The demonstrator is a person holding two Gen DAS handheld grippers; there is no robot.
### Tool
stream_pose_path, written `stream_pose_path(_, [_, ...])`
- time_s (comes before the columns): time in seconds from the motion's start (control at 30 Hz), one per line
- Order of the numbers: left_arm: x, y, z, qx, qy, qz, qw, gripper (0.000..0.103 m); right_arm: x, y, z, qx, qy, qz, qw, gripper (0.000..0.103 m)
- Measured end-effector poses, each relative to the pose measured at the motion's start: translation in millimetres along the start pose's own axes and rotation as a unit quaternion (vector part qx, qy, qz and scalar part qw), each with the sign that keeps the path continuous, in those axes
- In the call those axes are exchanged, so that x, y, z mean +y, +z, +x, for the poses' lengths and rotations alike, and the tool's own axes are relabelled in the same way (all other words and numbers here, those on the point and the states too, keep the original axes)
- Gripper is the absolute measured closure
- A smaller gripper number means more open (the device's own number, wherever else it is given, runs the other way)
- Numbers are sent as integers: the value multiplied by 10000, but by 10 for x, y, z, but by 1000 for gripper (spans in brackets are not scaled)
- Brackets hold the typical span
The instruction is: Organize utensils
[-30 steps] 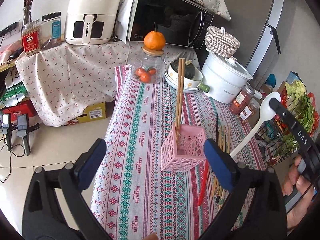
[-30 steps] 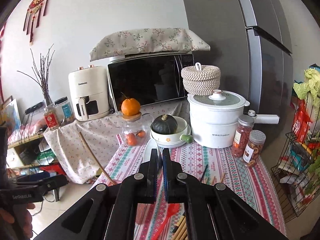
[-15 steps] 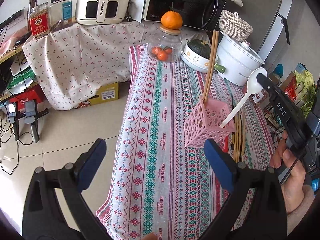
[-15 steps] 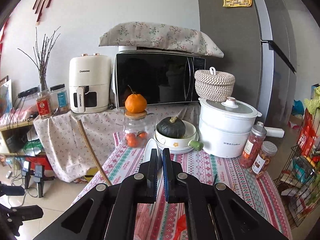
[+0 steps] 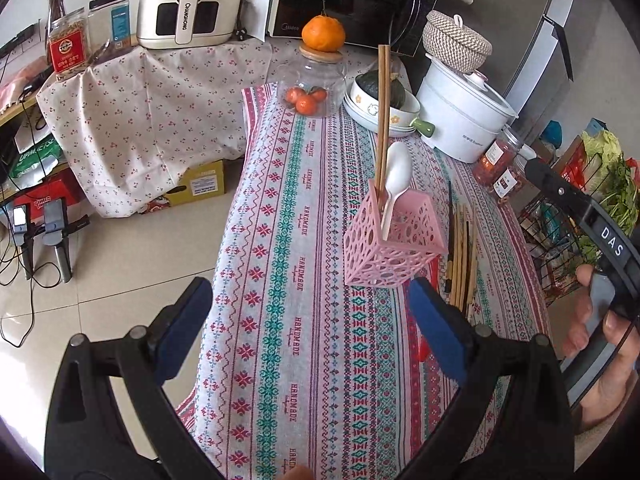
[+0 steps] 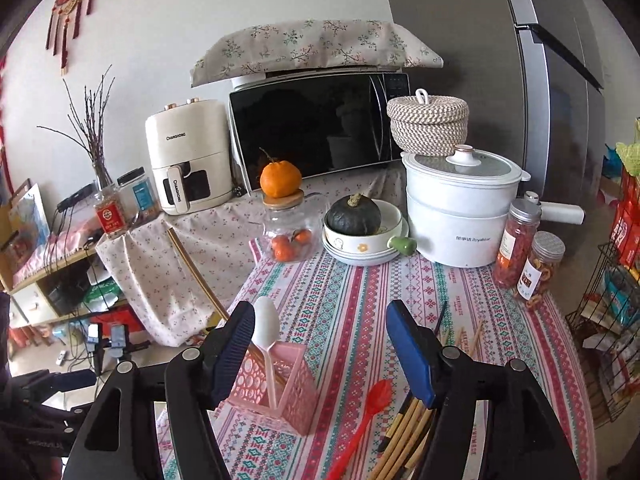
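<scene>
Left gripper (image 5: 308, 324): jaws spread wide, nothing between them, poised above the patterned tablecloth (image 5: 280, 240).
Pink perforated utensil basket (image 5: 394, 240): upright on the cloth, mid-table. Contents: a pair of brown chopsticks (image 5: 383, 112) standing tall at the far corner; one white plastic spoon (image 5: 396, 180), bowl up, leaning just beside them.
Loose chopsticks (image 5: 462, 256): lying flat on the cloth, just right of the basket.
Red plastic spoon (image 6: 362, 420): flat on the cloth between basket and loose chopsticks.
Right gripper (image 6: 320, 344): jaws have just been opening, now wide apart, empty; the white spoon stands just beside the left pad.
</scene>
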State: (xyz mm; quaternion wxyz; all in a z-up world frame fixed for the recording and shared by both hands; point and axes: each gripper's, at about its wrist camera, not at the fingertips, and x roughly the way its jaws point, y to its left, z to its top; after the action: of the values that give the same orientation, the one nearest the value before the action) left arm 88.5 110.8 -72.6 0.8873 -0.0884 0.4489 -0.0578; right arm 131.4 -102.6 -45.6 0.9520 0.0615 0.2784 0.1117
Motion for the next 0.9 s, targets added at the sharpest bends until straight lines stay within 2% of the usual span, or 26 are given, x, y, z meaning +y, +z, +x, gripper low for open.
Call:
stream_pose_path(0.1, [-153,-34,17,83,-83,135,9998,5,-195,-24,-102,359,-96,122,9992,21])
stream_pose_path(0.37, [-703,-159,18,191,-302,686,9970,5,-804,-225,-266,1088,-495,506,9915,17])
stream_pose_path(0.53, [-1114,-244,58,326,-411,1129,9922,5,-1190,-376,-316,1514,-779,746,9826,17])
stream_pose_path(0.7, [-1519,-249,173,559,-486,1491,9860,5,-1514,-440,-387,1713,-889,1033,9757,17])
stream_pose_path(0.9, [-1926,-126,472,858,-168,1616,9830,5,-1837,-402,-412,1770,-976,1197,9720,17])
